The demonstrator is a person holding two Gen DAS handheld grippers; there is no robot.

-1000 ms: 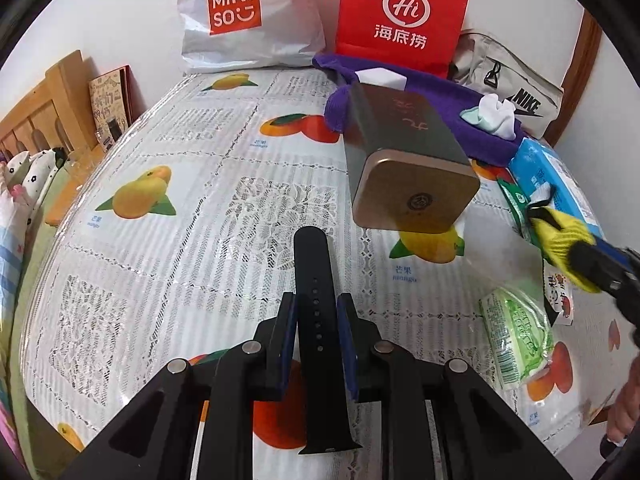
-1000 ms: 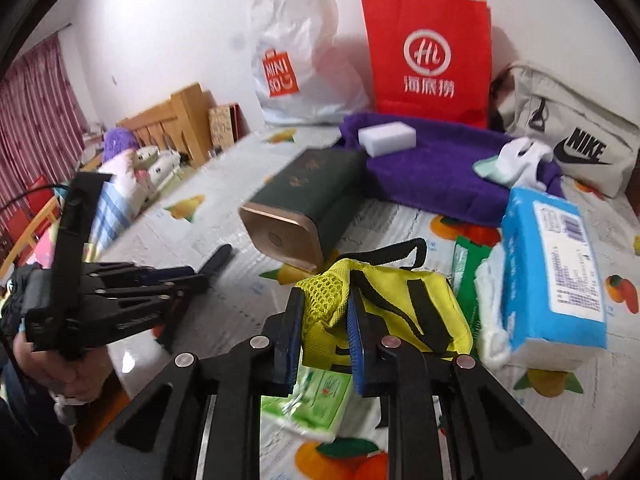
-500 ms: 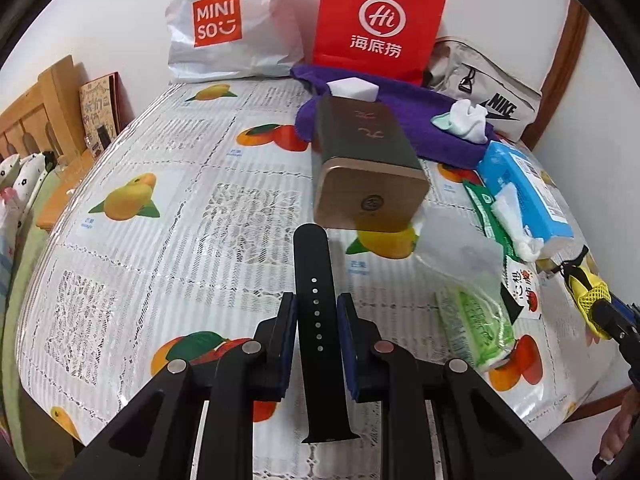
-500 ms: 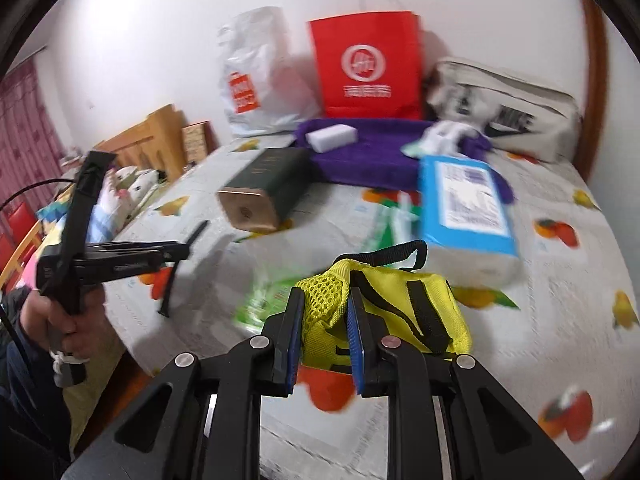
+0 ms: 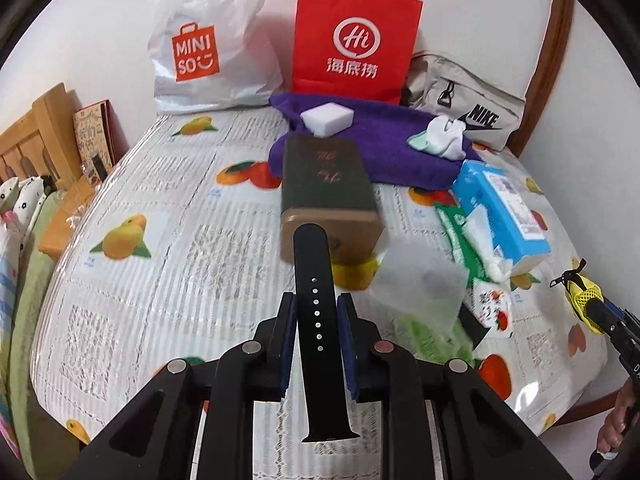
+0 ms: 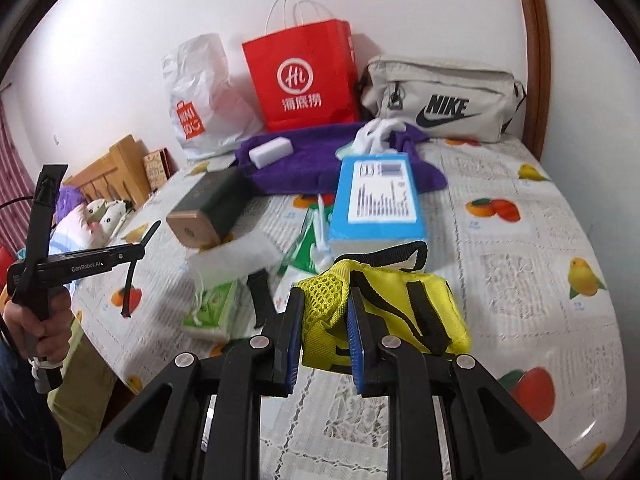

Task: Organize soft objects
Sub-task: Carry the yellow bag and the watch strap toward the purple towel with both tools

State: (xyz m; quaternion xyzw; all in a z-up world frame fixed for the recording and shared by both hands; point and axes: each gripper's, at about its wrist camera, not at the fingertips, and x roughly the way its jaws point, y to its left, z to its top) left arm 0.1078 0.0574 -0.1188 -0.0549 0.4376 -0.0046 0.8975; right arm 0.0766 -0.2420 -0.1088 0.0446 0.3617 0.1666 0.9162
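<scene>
A fruit-print tablecloth (image 5: 168, 264) covers the table against a white wall (image 6: 100, 40) (bags lined along it); left gripper (image 5: 316, 312) clamps a black watch strap (image 5: 316, 280), right gripper (image 6: 322, 312) grips a yellow mesh pouch (image 6: 400, 300).

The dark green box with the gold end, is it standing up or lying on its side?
Lying on its side. The green box rests lengthwise on the table, gold end facing sideways rather than up.

Black grippers (image 6: 322, 340), blue pads (image 6: 354, 344), silver screws, "GenRobot.AI" marking, dk trousers.
</scene>
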